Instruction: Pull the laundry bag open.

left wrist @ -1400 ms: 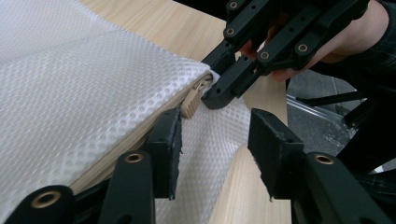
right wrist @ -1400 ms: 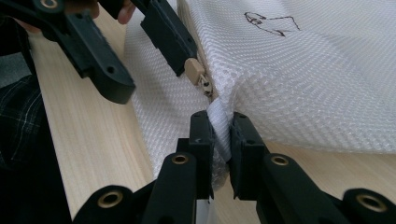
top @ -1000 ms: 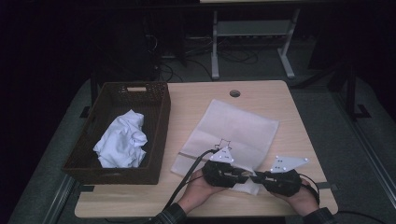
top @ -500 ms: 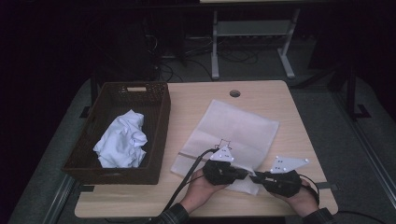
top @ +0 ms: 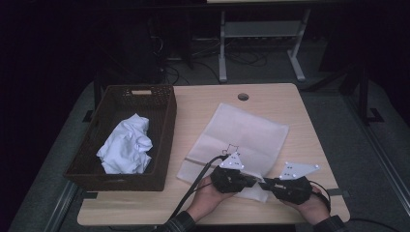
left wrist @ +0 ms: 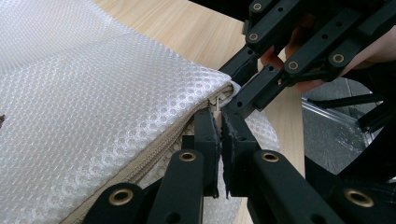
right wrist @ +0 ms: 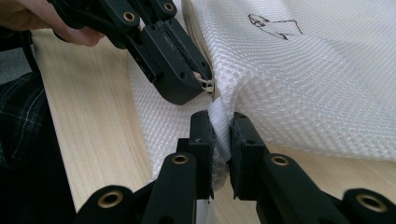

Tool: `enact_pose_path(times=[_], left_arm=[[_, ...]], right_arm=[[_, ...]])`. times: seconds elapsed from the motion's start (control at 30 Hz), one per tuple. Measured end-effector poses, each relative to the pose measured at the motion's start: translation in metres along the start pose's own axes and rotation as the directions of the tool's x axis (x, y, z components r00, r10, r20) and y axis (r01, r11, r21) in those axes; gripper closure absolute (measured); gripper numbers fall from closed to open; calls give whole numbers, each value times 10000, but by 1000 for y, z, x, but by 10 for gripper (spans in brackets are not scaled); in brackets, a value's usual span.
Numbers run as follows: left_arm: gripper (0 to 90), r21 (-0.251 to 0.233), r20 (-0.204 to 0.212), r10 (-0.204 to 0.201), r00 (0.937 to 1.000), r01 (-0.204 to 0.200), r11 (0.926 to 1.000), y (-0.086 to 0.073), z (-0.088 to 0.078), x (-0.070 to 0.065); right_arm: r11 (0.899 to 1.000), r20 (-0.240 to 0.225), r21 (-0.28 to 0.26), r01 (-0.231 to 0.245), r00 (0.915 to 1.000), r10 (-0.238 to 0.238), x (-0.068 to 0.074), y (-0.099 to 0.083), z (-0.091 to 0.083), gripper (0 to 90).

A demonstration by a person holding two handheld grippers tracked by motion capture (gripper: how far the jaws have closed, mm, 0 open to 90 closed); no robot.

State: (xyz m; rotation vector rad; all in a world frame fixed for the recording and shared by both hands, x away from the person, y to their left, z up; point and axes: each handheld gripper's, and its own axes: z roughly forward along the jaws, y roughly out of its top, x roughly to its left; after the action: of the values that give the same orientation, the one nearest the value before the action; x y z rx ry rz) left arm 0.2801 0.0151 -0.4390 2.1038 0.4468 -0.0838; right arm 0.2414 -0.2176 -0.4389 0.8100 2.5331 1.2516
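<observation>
1. The left claw is pinching the little zipper tab of the white mesh bag. Its jaws have just been closing, and now they are squeezing tight with the tab between them.
2. The right claw is squeezing a bunched fold of the bag's corner. Its jaws are nearly closed on the cloth.
3. The two claws are sitting tip to tip, just beside each other, at the near edge of the bag.
4. The bag is lying flat on the wooden table, stretching away in front of both claws.
5. I think the job is opening the zipper. Both grips look ready, but the zipper is looking closed, so the pulling is not yet done.
6. A white cloth is waiting in the brown basket, well off to the left claw's side.
7. The zipper's far end is hiding under the mesh, and the room behind is too dark to make out.
</observation>
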Motion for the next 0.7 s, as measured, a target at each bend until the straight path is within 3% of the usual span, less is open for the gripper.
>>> enact_pose_path(times=[0.43, 0.53, 0.7], left_arm=[[868, 244, 135, -50, 9999, 46, 9997, 0, 1, 1], [871, 382, -32, -98, 9999, 99, 9992, 0, 0, -1], [873, 465, -376, 258, 9990, -240, 9986, 1, 0, -4]], right_arm=[[9999, -22, 79, 113, 9999, -113, 2, 0, 1, 801], [9998, -15, 105, 173, 9998, -173, 2, -1, 1, 805], [9997, -46, 191, 155, 9999, -154, 3, -1, 2, 812]])
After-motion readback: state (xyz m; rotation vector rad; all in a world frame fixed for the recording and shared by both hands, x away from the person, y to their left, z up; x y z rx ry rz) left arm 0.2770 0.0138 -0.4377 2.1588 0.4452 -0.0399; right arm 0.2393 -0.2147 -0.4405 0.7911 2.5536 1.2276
